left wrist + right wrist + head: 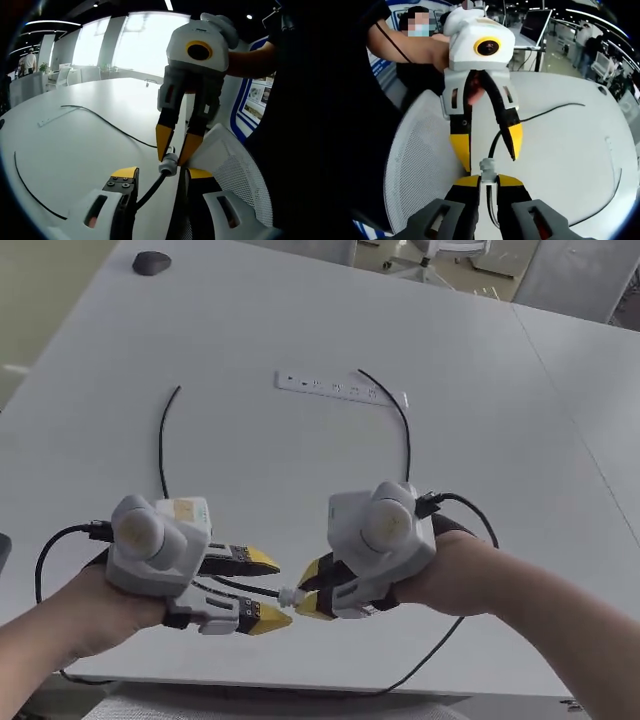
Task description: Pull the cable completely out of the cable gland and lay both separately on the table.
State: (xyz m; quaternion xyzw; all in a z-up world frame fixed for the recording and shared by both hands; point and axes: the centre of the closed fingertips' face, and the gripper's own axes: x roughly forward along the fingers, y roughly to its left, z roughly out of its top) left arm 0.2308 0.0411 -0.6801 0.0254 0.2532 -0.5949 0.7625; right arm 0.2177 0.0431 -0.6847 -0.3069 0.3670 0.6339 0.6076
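Observation:
A small white cable gland [291,595] hangs just above the near edge of the white table [300,470], threaded on a thin black cable [162,445]. My right gripper [303,596] is shut on the gland [487,170], its yellow tips pinching it from both sides. My left gripper [283,591] faces it tip to tip and stands open, its jaws either side of the cable [147,192] without touching it. In the left gripper view the right gripper [172,157] holds the gland [168,165] just ahead of my left gripper [162,175]. The cable [540,116] trails away across the table.
A white strip [340,390] lies at the table's middle, with a stretch of black cable [405,435] curving past its right end. A dark oval object [151,262] sits at the far left corner. A white mesh chair back [230,165] stands right below the grippers.

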